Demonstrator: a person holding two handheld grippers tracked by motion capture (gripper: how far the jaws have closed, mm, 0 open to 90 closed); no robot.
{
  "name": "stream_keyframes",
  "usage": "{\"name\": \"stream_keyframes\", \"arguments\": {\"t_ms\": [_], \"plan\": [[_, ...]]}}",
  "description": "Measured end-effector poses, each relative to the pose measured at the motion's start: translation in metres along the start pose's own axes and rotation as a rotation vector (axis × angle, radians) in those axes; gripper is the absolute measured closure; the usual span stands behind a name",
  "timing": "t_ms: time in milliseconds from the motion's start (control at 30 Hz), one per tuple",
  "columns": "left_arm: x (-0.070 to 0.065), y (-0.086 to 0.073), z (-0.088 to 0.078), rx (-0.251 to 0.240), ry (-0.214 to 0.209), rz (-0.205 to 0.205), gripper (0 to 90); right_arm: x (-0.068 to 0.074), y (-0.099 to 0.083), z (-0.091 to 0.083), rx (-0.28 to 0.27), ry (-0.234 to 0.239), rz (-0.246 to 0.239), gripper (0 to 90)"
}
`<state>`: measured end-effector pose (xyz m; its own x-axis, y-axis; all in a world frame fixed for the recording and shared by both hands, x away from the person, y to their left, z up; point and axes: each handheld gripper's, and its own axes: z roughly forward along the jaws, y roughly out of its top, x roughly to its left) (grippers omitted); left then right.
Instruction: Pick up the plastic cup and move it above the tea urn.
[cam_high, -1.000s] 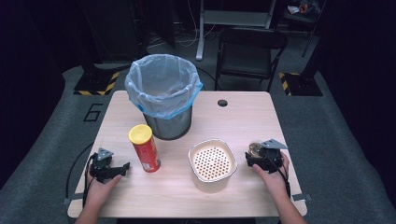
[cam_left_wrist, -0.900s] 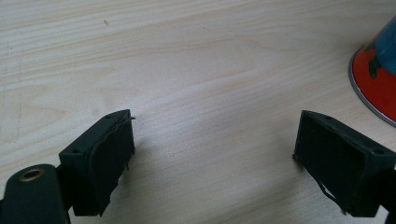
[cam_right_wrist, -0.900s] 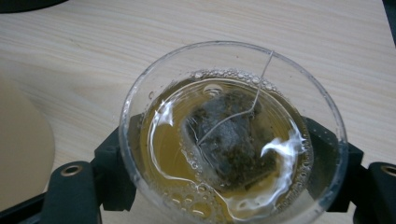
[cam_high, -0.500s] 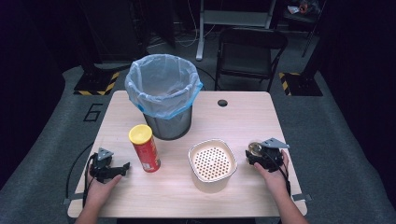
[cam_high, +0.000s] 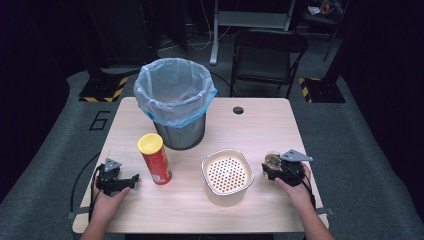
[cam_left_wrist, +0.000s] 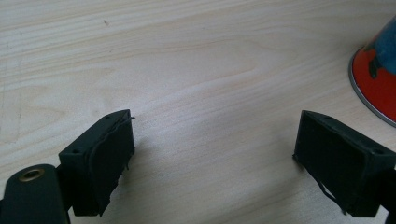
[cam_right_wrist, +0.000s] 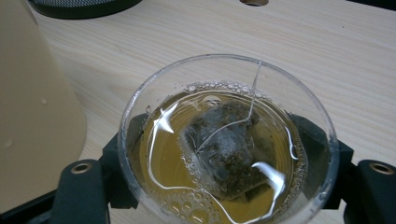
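So far, the glass of tea (cam_right_wrist: 228, 140) is merely clamped by the closing right gripper (cam_high: 283, 169) beside the strainer bowl (cam_high: 227, 173); draining remains, and the left gripper (cam_high: 114, 180) is held open.

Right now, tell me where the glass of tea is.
In the high view the glass of tea sits at the table's right, between the right gripper's jaws, right of the cream strainer bowl.

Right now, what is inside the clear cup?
The clear cup holds amber tea with a dark tea bag and its string inside. The cup's bottom is hidden under the bag.
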<state>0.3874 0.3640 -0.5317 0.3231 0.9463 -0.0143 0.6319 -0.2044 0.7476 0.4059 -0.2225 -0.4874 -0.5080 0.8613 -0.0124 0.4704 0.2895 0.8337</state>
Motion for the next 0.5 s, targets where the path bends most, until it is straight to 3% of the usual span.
{"name": "stream_keyframes", "arguments": {"t_ms": [300, 500], "plan": [[0.0, 0.0, 0.0, 0.001, 0.0, 0.0, 11.5, -0.0042, -0.0034, -0.0005, -0.028, 0.068, -0.026, 28.2], [0.0, 0.0, 0.0, 0.0, 0.0, 0.0, 11.5, -0.0046, -0.0039, -0.0002, -0.042, 0.084, -0.048, 29.5]]}}
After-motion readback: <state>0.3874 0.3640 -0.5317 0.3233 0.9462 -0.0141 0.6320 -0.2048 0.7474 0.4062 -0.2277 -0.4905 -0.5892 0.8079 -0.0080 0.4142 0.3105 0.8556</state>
